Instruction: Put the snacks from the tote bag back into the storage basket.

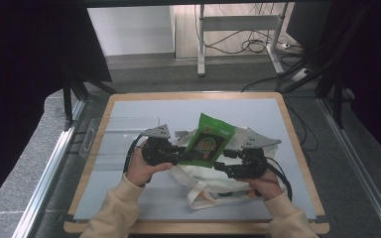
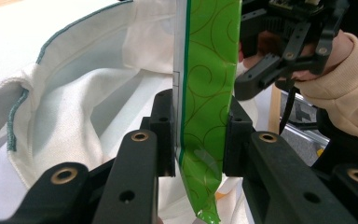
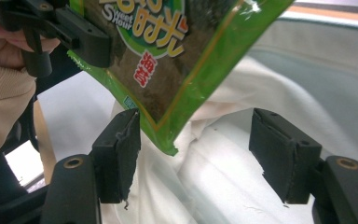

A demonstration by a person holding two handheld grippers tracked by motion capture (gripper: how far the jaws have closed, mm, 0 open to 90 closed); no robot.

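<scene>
The snack packet [image 1: 209,140] stands tilted above the cloth bag [image 1: 213,181] at the counter's [image 1: 129,198] centre. Left tongs [image 1: 181,156] clamp it from nine o'clock; right tongs [image 1: 223,161] sit at four o'clock.

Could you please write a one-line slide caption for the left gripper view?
Left gripper clamps a green snack packet upright over the open white tote bag.

The right gripper [image 3: 205,156] has its black fingers [image 3: 119,154] spread apart beneath a glossy green snack packet [image 3: 177,60], over white cloth bag [image 3: 223,182].
</scene>
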